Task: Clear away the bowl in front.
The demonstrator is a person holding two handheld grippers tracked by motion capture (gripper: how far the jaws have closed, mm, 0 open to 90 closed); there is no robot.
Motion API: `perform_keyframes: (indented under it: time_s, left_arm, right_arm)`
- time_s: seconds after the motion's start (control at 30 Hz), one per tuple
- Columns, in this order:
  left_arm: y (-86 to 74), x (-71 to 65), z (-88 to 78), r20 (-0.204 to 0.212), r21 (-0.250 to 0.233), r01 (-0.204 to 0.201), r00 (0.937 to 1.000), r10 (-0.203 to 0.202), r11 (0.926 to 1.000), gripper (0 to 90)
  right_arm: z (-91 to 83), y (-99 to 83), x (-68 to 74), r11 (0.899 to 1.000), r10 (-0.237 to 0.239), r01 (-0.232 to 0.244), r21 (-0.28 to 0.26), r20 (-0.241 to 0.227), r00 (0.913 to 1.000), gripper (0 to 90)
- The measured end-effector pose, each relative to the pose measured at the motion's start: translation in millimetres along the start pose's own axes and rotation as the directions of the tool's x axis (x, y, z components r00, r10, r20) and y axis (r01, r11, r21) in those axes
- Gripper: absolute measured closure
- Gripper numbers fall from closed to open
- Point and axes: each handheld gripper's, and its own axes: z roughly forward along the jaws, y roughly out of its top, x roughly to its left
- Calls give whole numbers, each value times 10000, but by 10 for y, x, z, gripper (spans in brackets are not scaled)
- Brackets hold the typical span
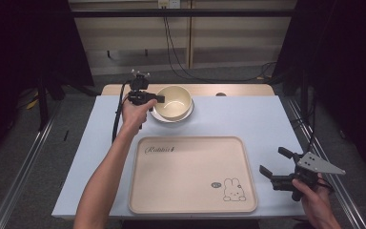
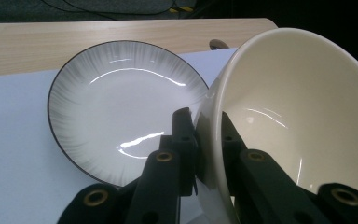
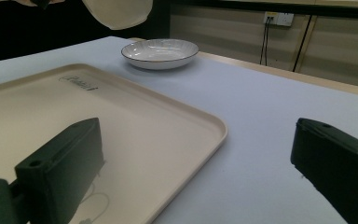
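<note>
On the far left part of the tabletop (image 1: 267, 119), which is pale blue-grey and matt, the left gripper (image 1: 158, 98) has its 2 black fingers (image 2: 182, 135) clamped on the rim of a cream bowl (image 1: 174, 100). The left gripper view shows 1 finger outside the wall and 1 inside it. The bowl is smooth, glossy and deep, tilted and lifted above a shallow round plate (image 2: 121, 107). That plate is glazed white with fine grey streaks running in from a thin dark rim. In the high view the bowl hides most of the plate, and in the right gripper view the bowl's upper part is cut off by the top edge.

Nearer the middle lies a beige rectangular tray (image 1: 190, 143) with rounded corners and a raised lip, a cursive word too small to read, and a rabbit drawing.

At the right, the right gripper (image 1: 274, 164) hangs over the tabletop's near right corner, well apart from the tray, its fingers (image 3: 65, 158) wide apart with nothing between them.
</note>
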Motion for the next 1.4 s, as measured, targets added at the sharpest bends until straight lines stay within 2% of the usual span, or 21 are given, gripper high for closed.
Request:
perform_keyframes:
  time_s: [0.23,0.5,0.67,0.77,1.0,1.2,1.23,1.33,1.4]
  left_arm:
    - [-43,-136,6,388,203,-410,9984,402,9990,827]
    - [-89,-264,29,685,263,-548,9962,529,9981,827]
    - [-136,-383,62,1174,173,-466,9921,442,9988,827]
    - [-146,-418,73,1220,268,-546,9912,509,9982,827]
    - [-237,-583,254,1392,927,-957,9868,823,9911,827]
    - [-262,-688,364,1585,1112,-1096,9831,912,9877,827]
    - [-256,-729,397,1632,1184,-1231,9812,1029,9853,827]
    - [-250,-787,438,1711,1149,-1209,9801,1003,9860,827]
    - [-262,-853,509,1860,1277,-1329,9766,1078,9829,827]
  right_arm:
    - [-2,2,-1,10000,-36,36,-41,11,10000,21]
    - [-5,5,-9,9999,-84,84,-117,-18,10000,21]
    - [-9,7,-11,9999,-88,88,-73,-37,10000,21]
    - [-5,6,-10,9999,-115,115,-114,16,9999,21]
    - [-3,5,-12,9999,-139,139,-79,32,9999,21]
    - [-4,5,-7,9999,-148,148,-3,5,9999,21]
    - [-4,5,-7,9999,-147,147,-4,9,9999,21]
    - [-2,4,-6,9999,-148,148,-19,-14,9999,21]
    - [-6,5,-8,9999,-170,170,-27,43,9998,21]
